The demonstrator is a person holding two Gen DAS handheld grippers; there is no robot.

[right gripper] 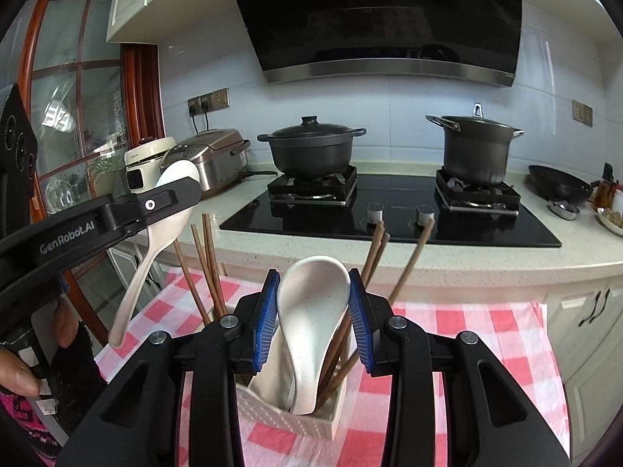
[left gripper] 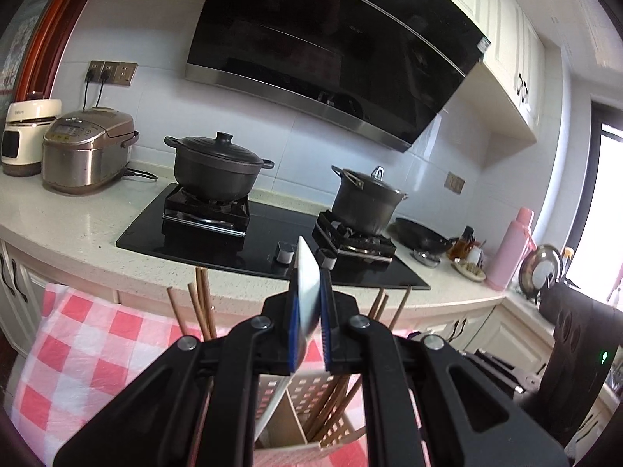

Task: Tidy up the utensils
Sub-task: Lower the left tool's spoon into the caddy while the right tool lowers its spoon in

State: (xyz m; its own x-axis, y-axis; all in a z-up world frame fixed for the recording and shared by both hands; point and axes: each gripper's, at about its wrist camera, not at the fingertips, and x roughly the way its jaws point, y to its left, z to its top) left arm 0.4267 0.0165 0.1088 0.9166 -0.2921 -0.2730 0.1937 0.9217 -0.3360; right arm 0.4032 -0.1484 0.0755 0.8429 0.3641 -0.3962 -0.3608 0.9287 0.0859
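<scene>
On the left claw, the black arm carries the white lettering "GenRobot.AI"; its pads are clamped on the bowl of a white spoon whose handle hangs down over the left edge of the red-checked cloth. Behind it on the counter, a cream appliance shows a small grey brand word too blurred to read, beside a bronze rice cooker. At the cloth's middle stands the white perforated holder, with brown chopsticks leaning out of it. The right claw is clamped on the bowl of a second white spoon, whose handle reaches down into the holder.
</scene>
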